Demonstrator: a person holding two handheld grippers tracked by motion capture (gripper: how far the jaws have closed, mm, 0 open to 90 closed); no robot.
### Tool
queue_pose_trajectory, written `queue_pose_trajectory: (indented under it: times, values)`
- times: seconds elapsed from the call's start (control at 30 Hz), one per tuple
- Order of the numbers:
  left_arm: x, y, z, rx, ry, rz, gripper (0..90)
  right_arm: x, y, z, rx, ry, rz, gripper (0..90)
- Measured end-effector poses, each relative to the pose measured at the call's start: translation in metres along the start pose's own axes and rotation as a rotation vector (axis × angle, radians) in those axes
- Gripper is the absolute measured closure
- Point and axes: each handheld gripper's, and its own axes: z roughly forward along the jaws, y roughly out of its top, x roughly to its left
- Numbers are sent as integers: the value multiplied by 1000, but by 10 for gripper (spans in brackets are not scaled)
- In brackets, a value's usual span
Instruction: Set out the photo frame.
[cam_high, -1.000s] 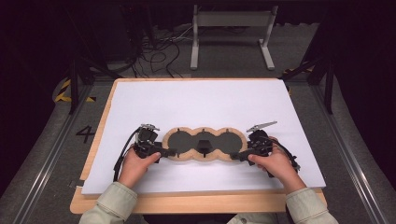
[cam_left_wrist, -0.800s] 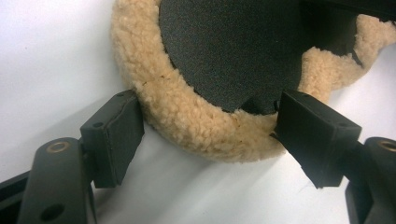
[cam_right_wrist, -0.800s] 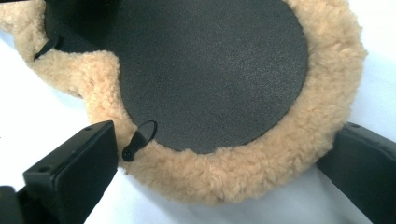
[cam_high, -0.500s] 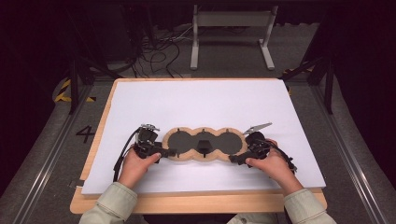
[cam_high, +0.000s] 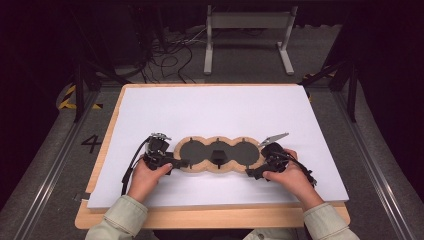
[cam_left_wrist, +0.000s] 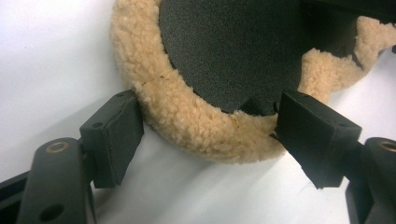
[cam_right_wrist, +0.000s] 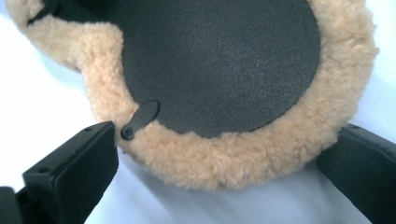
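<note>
The fleece-edged three-lobed pad (cam_high: 218, 155) is lying flat on the white sheet (cam_high: 220, 115) covering the tabletop (cam_high: 210, 218), near the person's edge. Its long axis is running left to right across the sheet, with one tool stationed at each end.

The left tool (cam_high: 176, 163) is sitting at the pad's left lobe. In the left gripper view, the left tool (cam_left_wrist: 205, 122) is open: its jaws are standing apart and straddling the tan fleece rim (cam_left_wrist: 187, 126), one jaw just outside the rim on the sheet, the other over the rim where it meets the dark inner panel (cam_left_wrist: 224, 51). Neither jaw is pinching the fleece.

The right tool (cam_high: 252, 172) is sitting at the right lobe. In the right gripper view, the right tool (cam_right_wrist: 219, 158) is likewise open, its jaws flanking the rounded fleece edge (cam_right_wrist: 233, 158). A small black tab (cam_right_wrist: 140, 119) is lying on the rim just beside one jaw.

Each hand is equally near its own end, so the pad is lying directly ahead of both tools. Judged from this, closing both tools on the rim appears to be the coming move.

No containers are present on the sheet.
</note>
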Motion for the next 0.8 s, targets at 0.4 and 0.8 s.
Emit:
queue_pose_trajectory:
  times: [0.4,0.8]
  values:
    - [-6,0,-4,-20,53,3,300,4,5,-4,2,-24,63,30]
    - [-14,-1,-21,-116,121,19,403,12,8,-19,-78,-123,27,237]
